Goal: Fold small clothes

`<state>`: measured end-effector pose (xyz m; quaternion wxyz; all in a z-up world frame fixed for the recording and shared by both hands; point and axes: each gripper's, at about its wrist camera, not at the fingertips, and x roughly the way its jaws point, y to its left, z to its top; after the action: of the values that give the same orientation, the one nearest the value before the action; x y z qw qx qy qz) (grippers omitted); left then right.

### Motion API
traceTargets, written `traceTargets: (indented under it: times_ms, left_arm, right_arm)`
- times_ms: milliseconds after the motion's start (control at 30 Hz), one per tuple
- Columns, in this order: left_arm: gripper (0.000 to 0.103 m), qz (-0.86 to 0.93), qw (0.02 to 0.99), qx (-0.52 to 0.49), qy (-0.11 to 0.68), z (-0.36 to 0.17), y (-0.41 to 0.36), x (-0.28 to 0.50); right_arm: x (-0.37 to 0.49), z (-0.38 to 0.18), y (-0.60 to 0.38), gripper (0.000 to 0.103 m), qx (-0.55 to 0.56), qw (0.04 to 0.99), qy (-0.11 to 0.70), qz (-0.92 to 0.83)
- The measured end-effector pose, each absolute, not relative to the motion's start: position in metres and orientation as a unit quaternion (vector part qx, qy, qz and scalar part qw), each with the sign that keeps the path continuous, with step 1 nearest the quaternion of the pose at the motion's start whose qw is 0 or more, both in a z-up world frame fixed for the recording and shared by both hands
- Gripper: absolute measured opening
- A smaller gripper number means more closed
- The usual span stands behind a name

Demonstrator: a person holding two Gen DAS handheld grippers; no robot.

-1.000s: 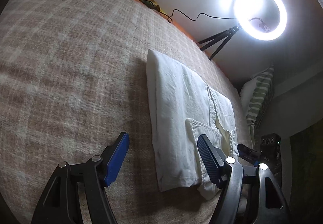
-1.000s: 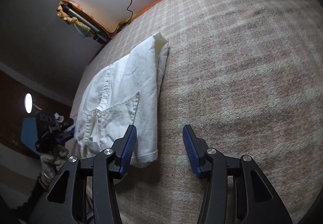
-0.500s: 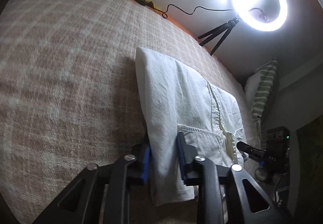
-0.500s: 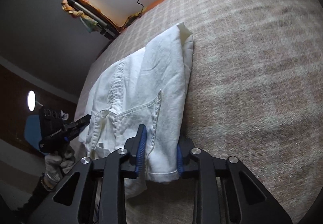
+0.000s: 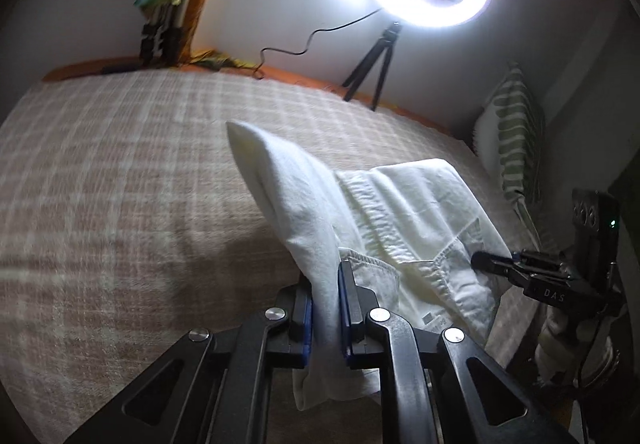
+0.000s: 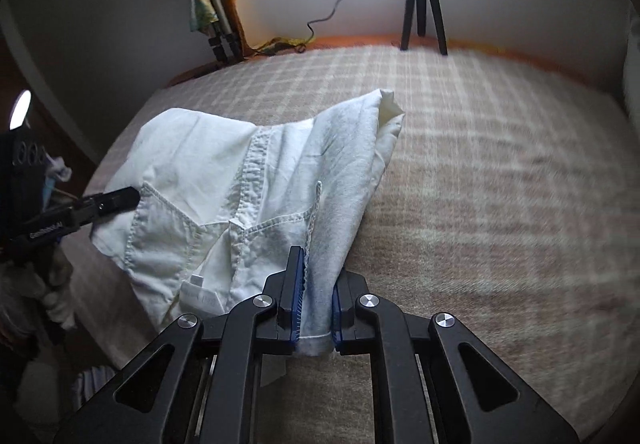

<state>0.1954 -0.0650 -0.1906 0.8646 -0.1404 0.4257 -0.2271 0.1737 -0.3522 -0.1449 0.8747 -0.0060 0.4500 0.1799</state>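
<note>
A small pair of white shorts (image 5: 404,212) with stitched pockets lies folded lengthwise on a checked beige blanket (image 5: 120,184). My left gripper (image 5: 325,308) is shut on the near left edge of the shorts and lifts it off the blanket. My right gripper (image 6: 316,308) is shut on the near right edge of the shorts (image 6: 224,188) and lifts that side too. The cloth hangs between the two grippers, its far end still resting on the blanket. The other gripper shows at the edge of each view, at the right in the left wrist view (image 5: 520,264) and at the left in the right wrist view (image 6: 80,208).
A lit ring light on a small black tripod (image 5: 372,68) stands at the far edge of the bed. A striped green pillow (image 5: 516,140) leans at the far right. A folded tripod (image 6: 216,20) leans on the wall at the back left.
Both grippers went from open beside the shorts to shut on the near edges, then lifted the cloth up from the blanket.
</note>
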Motion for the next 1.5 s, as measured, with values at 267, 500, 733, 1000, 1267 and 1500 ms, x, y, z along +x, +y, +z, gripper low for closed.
traceTargets:
  times_ms: [267,500,733,1000,1267,1500]
  left_arm:
    - [0.007,-0.246,0.865,-0.138,0.415,-0.175,-0.082,0.195]
    - [0.007,-0.266,0.864,-0.125,0.409,-0.157,-0.116,0.221]
    - [0.007,-0.29,0.863,-0.105,0.4,-0.141,-0.177,0.271]
    - [0.007,-0.31,0.862,-0.103,0.389,-0.138,-0.249,0.339]
    - [0.007,-0.312,0.865,-0.094,0.382,-0.153,-0.309,0.397]
    - [0.007,-0.305,0.866,-0.078,0.388,-0.18,-0.346,0.427]
  right_arm:
    - [0.166,-0.113,-0.356,0.009,-0.048,0.892,0.42,0.161]
    - [0.178,-0.1,-0.386,0.009,-0.061,0.901,0.407,0.136]
    - [0.211,-0.083,-0.436,0.009,-0.073,0.912,0.392,0.098]
    - [0.267,-0.073,-0.499,0.008,-0.084,0.921,0.378,0.043]
    - [0.324,-0.081,-0.544,0.008,-0.096,0.923,0.373,-0.004]
    - [0.362,-0.105,-0.575,0.008,-0.105,0.92,0.377,-0.036]
